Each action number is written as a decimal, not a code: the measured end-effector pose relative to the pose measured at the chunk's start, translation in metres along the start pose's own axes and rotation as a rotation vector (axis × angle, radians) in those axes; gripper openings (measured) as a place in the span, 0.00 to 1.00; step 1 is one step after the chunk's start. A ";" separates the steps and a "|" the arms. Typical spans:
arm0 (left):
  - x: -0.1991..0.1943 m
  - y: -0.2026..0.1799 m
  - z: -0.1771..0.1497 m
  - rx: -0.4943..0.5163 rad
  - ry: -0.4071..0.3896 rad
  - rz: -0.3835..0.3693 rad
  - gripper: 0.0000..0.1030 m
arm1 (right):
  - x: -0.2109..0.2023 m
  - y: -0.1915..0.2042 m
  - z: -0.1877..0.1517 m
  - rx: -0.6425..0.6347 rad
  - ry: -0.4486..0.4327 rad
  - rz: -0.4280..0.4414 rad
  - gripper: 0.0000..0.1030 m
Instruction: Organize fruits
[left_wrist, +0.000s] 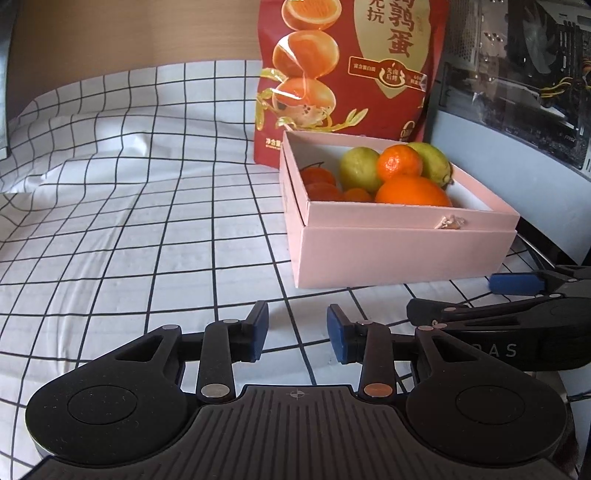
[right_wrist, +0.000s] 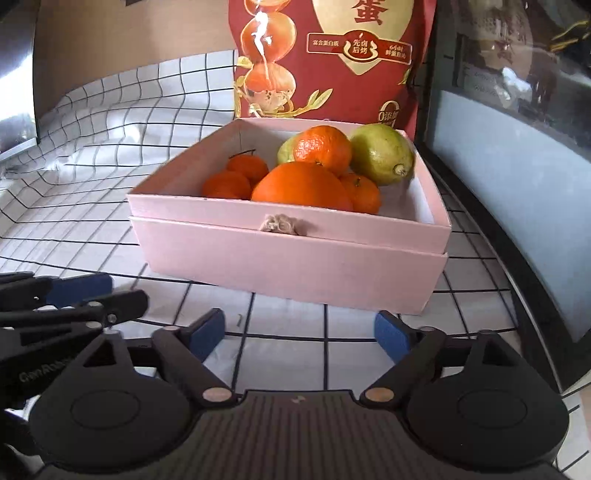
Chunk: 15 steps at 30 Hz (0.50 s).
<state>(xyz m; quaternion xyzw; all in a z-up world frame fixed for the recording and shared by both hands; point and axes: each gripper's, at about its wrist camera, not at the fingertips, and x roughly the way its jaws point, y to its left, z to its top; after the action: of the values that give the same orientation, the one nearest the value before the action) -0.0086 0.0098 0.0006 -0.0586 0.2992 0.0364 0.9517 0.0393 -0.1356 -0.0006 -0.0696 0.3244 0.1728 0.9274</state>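
Observation:
A pink box (right_wrist: 288, 258) (left_wrist: 402, 251) stands on the checked cloth and holds a large orange (right_wrist: 301, 186) (left_wrist: 412, 192), several small mandarins (right_wrist: 227, 184) and two green lemons (right_wrist: 384, 153) (left_wrist: 358, 168). My right gripper (right_wrist: 299, 332) hovers in front of the box's near wall, open wide, nothing between its blue pads. To the left of the box my left gripper (left_wrist: 297, 334) is over bare cloth, its jaws partly apart and empty. Each gripper shows at the edge of the other's view, the right gripper (left_wrist: 480, 295) low at the right and the left gripper (right_wrist: 96, 291) low at the left.
A red snack bag (left_wrist: 343, 66) (right_wrist: 325, 55) stands upright right behind the box. A computer case with a glass panel (right_wrist: 517, 147) lines the right side. The white checked cloth (left_wrist: 129, 221) stretches out to the left, rumpled toward the back wall.

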 end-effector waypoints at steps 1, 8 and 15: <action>0.000 0.000 0.000 -0.002 0.000 -0.001 0.38 | 0.001 -0.002 0.000 0.011 0.002 -0.004 0.96; 0.001 -0.005 -0.001 0.034 0.005 0.027 0.38 | 0.005 -0.010 0.000 0.053 -0.012 -0.057 1.00; 0.003 -0.008 0.001 0.035 0.007 0.052 0.39 | 0.005 -0.010 0.000 0.055 -0.012 -0.057 1.00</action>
<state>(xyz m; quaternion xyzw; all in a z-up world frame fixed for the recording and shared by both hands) -0.0049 0.0020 0.0001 -0.0342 0.3043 0.0556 0.9503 0.0469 -0.1440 -0.0042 -0.0524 0.3214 0.1378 0.9354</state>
